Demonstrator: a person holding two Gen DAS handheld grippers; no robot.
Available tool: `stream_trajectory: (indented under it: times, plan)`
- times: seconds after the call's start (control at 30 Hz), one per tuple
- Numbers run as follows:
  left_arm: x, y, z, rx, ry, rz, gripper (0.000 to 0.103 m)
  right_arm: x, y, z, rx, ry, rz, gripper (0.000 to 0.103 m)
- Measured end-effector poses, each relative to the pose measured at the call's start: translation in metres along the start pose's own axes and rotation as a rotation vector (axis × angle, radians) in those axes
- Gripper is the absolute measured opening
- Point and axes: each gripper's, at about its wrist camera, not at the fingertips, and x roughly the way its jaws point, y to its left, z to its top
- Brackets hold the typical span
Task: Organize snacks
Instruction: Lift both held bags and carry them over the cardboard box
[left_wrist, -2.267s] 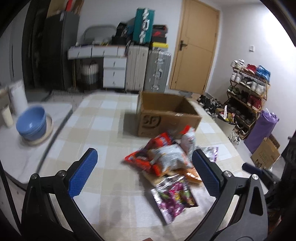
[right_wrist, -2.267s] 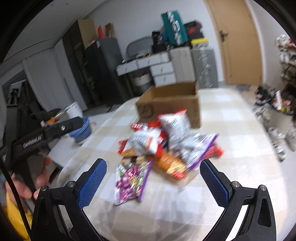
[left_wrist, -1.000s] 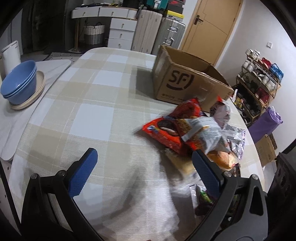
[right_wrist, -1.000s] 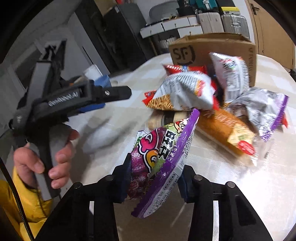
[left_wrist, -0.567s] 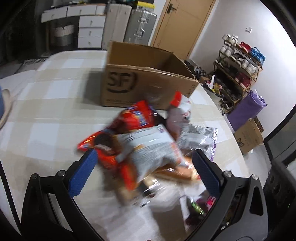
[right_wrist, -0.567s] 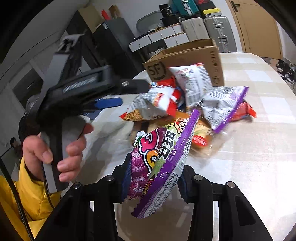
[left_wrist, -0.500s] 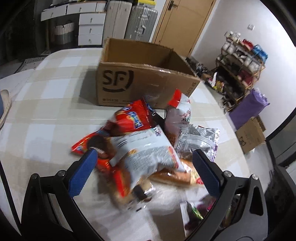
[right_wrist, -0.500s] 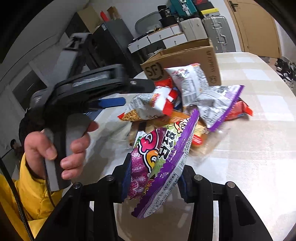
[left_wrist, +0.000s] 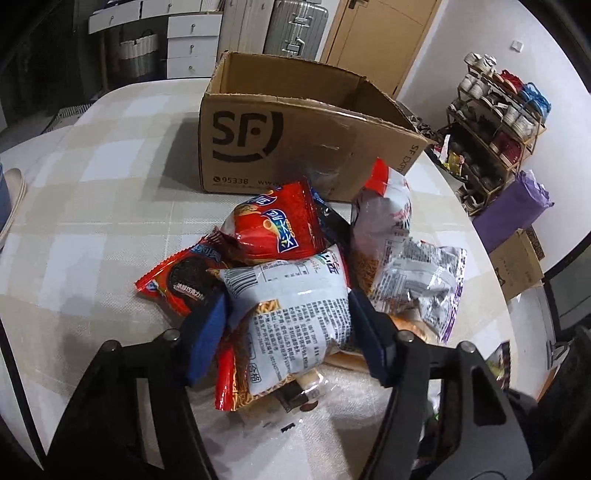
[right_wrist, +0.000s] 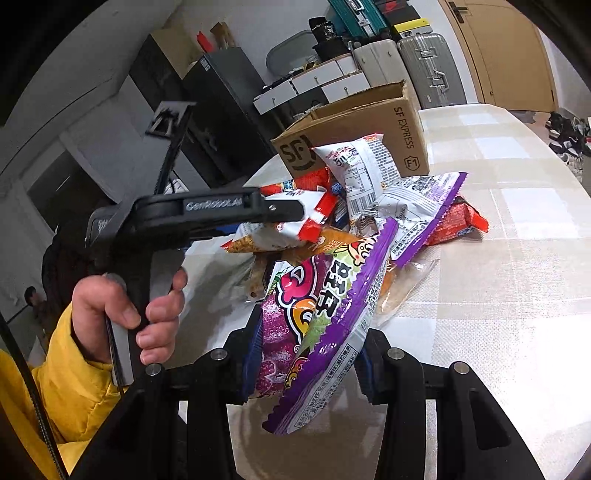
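Right wrist: purple bag (right_wrist: 317, 325) between pads (right_wrist: 253, 354).

tablecloth (left_wrist: 92, 206): beige and white check
cardboard box (left_wrist: 280, 147): plain brown, black SF logo and print on its sides
chip bag (left_wrist: 273, 230), just in front of the box: bright red with a blue band
cookie packet (left_wrist: 181, 280), left of the chip bag: red, dark round cookie picture
noodle snack bag (left_wrist: 295, 314): white back with black print, red edges
candy bag (right_wrist: 325, 314): purple, green and pink lettering
crinkled bag (left_wrist: 424, 284), right of the noodle bag: silver with a purple edge
left gripper (left_wrist: 286, 341) pads: blue on black fingers
sleeve (right_wrist: 70, 387): yellow
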Motion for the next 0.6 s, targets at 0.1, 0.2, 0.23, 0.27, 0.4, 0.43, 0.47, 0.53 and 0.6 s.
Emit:
stream_trajectory:
  times: [0.1,0.2,0.23,0.27,0.4,0.43,0.47,0.53,0.6]
  plan:
    - [-0.009,-0.001,-0.004,0.014,-0.017,-0.003,0.058,-0.001,0.002,0.002,0.007,-0.009,-0.003,0.043]
    - [-0.017,0.008,-0.015,0.01,-0.024,-0.011,0.057,-0.002,0.006,0.003,0.001,-0.015,-0.011,0.043]
    - [-0.02,0.009,-0.019,0.009,-0.025,-0.012,0.057,-0.003,0.008,0.004,-0.001,-0.018,-0.01,0.043]
    - [-0.025,0.014,-0.023,0.004,-0.03,-0.016,0.057,-0.003,0.008,0.004,-0.003,-0.02,-0.01,0.043]
    - [-0.041,0.025,-0.032,-0.014,-0.049,-0.038,0.057,-0.005,0.017,0.008,-0.012,-0.031,-0.016,0.043]
    - [-0.045,0.027,-0.034,-0.014,-0.054,-0.041,0.057,-0.005,0.018,0.008,-0.015,-0.033,-0.017,0.043]
    - [-0.052,0.029,-0.035,-0.015,-0.067,-0.046,0.057,-0.007,0.021,0.008,-0.018,-0.036,-0.018,0.043]
    - [-0.061,0.033,-0.036,-0.017,-0.083,-0.051,0.057,-0.009,0.023,0.01,-0.021,-0.047,-0.019,0.043]
    - [-0.074,0.036,-0.037,-0.018,-0.104,-0.051,0.057,-0.011,0.025,0.013,-0.022,-0.059,-0.017,0.043]
